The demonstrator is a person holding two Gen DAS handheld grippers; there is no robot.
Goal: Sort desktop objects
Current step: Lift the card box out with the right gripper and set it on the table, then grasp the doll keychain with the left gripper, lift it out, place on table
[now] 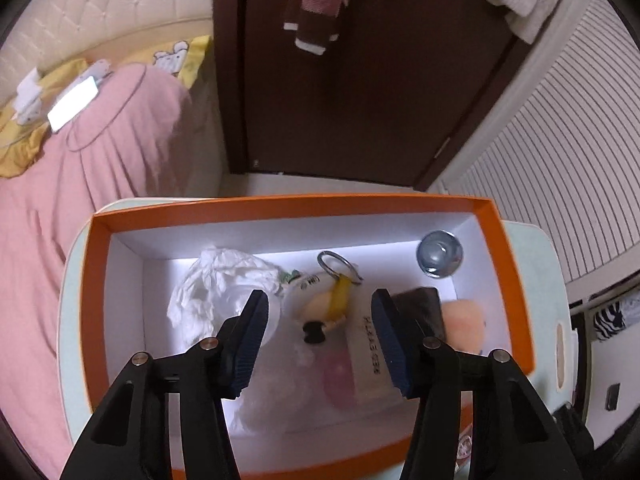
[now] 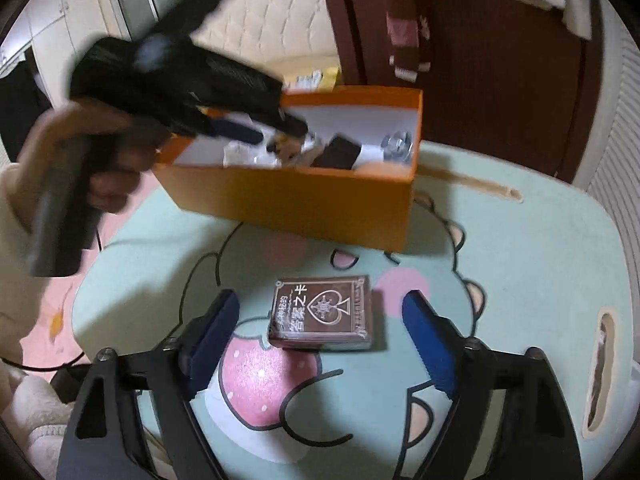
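Left hand-held gripper (image 1: 318,336) hangs spread and empty over the orange cardboard box (image 1: 508,280) of sorted bits, while the right hand-held gripper (image 2: 320,336), jaws wide, straddles the brown card pack (image 2: 322,314) on the worktop (image 2: 520,280), lined up to pinch it.

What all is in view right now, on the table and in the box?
box: one, orange outside, white inside, on the table
table: one, mint green with cartoon print
card deck: one, brown, on table outside box
crumpled tissue: one, white, box left
doll keychain: one, yellow strap, box middle
metal cap: one, silver, box far right corner
dark case: one, black, box right
left hand-held gripper: open, above box
right hand-held gripper: open, around card deck
left hand: one, holding gripper handle
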